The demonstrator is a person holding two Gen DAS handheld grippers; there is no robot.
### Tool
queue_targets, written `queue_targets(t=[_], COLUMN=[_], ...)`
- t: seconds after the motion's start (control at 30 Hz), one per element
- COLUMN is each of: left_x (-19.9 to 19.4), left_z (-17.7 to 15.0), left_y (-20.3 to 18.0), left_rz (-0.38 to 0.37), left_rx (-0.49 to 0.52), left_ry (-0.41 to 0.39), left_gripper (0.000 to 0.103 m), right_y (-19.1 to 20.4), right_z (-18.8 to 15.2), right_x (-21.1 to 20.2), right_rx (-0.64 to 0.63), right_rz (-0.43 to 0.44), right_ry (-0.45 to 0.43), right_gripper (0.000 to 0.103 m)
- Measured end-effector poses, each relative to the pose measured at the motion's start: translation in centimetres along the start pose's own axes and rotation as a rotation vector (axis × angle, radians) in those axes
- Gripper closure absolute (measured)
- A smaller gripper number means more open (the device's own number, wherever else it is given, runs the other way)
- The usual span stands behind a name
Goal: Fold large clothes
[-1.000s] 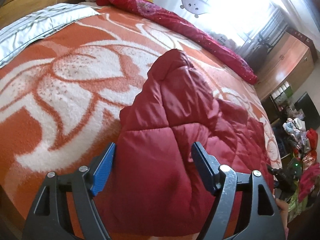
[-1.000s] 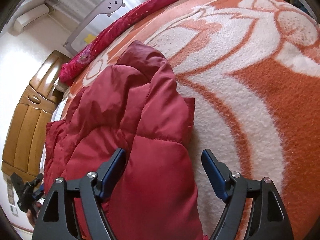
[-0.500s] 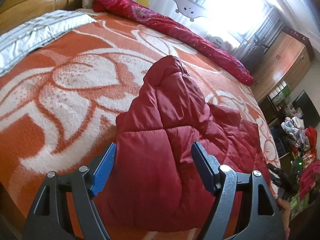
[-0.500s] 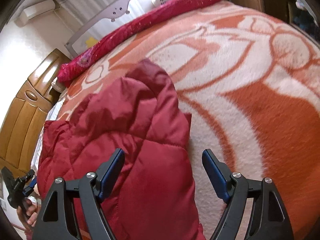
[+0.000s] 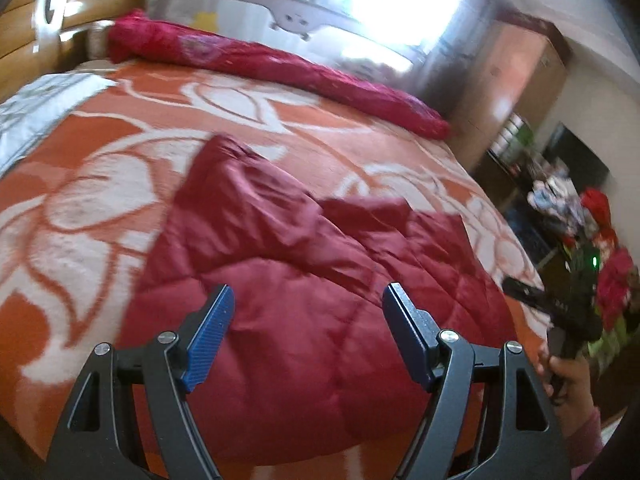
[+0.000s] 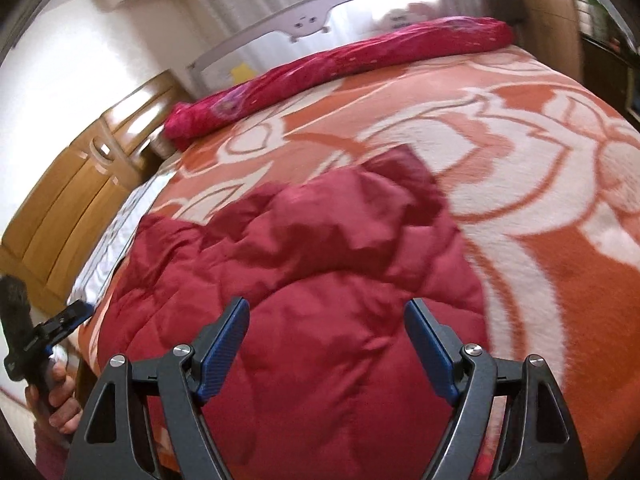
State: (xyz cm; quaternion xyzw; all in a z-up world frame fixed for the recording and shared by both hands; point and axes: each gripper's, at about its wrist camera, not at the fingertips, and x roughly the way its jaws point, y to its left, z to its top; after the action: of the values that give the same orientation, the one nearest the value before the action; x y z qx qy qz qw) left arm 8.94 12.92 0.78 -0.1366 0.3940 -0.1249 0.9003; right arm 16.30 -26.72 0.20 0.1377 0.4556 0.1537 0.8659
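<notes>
Item: bedroom, one fold in hand.

Far left: wooden headboard (image 5: pixel 48 8), with a grey-white sheet (image 5: pixel 36 112) at the bed's left edge.

Left gripper (image 5: pixel 308 332): jaws apart, nothing between the pads, hanging above the near hem of the jacket.

Jacket (image 5: pixel 320 280): dark red, quilted, lying on the near half of the blanket, partly folded, its sleeves or sides laid inward and a point of cloth toward the far side.

Right gripper (image 6: pixel 326 346): jaws likewise apart and empty, over the same near hem.

Step, as judged: between folds, both tools clear of the cloth. The next move likely called for both to come down on the near hem corners, close, and carry the hem toward the far end.

Surface: orange blanket (image 5: pixel 120 152) with white flower pattern, soft, over the whole bed.

Far side: pink rolled quilt (image 5: pixel 280 68), grey bed rail (image 5: pixel 288 12), bright window.

Right: wooden wardrobe (image 5: pixel 516 80), cluttered floor beyond.
</notes>
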Motion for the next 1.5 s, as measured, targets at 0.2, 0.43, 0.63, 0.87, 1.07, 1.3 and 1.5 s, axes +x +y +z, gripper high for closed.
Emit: queue_targets(t=[0.2,0.43,0.63,0.87,1.07,1.3,1.5], left_x=[2.9,7.9,11.0,15.0,17.1,18.9,16.3], left_z=[-0.4,-0.2,2.4,5.0,6.2,6.8,6.9], left_y=[-2.5,-2.1,-0.8,1.2,4.0,6.7,6.7], left_rz=[-0.038,0.079,0.106,0.194,0.270,0.217,0.162], left_rx=[0.077,0.092,0.024,-0.044,-0.115,-0.189,-0.229], left_ry=[0.092,0.224,0.286,0.327,0.307,0.255,0.215], left_gripper=[0.027,0.027,0.027,0.027,0.027,0.026,0.026], right_y=[2.6,4.6,4.6,2.7,-0.5,-2.7,-3.1], right_z=[-0.2,0.0,1.8,4.1,4.8,4.6,4.5], right_x=[1.7,5.0,8.7,13.0,14.0,13.9,14.0], right_rx=[-0.063,-0.131,-0.157,-0.131,0.022,0.101,0.107], right_rz=[0.040,0.056,-0.046,-0.156,-0.136,-0.129,-0.115], right_ry=[0.035,0.112,0.176,0.215,0.188,0.133,0.121], right_gripper=[0.022,0.037,0.041,0.041,0.040,0.040,0.040])
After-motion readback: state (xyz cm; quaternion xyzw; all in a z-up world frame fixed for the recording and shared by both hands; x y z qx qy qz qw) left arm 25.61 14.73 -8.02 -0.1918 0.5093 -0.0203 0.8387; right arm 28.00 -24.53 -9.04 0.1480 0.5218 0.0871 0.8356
